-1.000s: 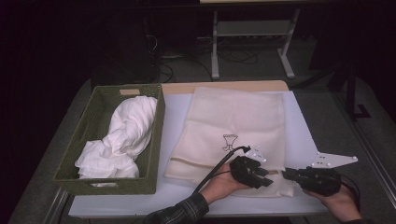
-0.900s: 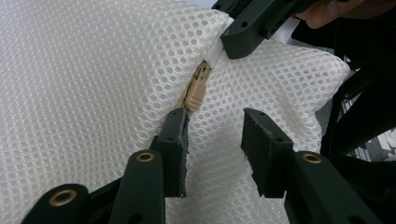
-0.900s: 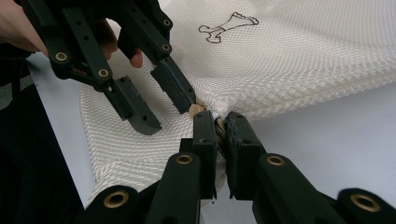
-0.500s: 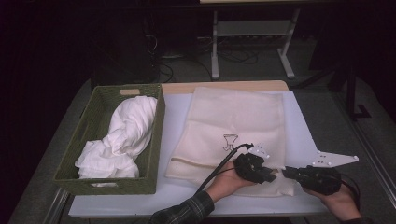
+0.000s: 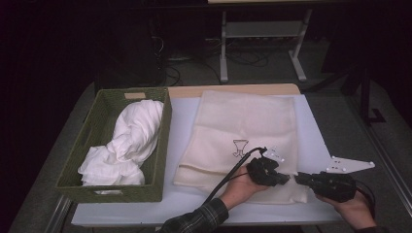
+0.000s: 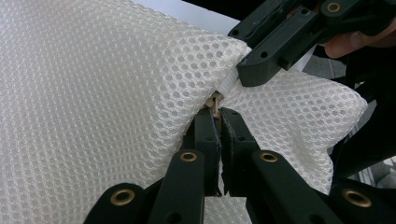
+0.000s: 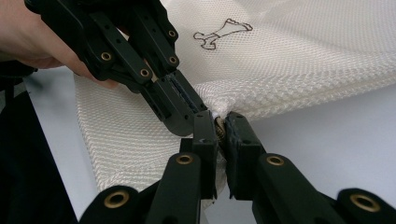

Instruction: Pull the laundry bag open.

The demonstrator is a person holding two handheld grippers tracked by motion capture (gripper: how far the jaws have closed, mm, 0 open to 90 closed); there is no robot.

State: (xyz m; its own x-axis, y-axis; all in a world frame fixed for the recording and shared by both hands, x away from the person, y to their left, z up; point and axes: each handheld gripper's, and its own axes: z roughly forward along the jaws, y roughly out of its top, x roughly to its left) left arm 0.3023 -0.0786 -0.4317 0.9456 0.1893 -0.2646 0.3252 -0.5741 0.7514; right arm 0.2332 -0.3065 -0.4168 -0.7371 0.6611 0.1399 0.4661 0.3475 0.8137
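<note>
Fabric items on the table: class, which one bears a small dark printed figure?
The cream mesh bag lying flat on the white tabletop, gripped at its near edge. The white cloth bundled in the green basket shows no print.

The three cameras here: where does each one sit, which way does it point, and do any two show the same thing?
High view: fixed above the person's side, looking forward and down on the table, the green basket and the mesh bag; both forearms, hands and grippers enter from below.
Left gripper view: rides the left gripper, looking along its shut jaws at the bag's edge.
Right gripper view: rides the right gripper, jaws pinching the same edge.
Shared: each gripper view shows the other gripper clamped beside its own.
</note>
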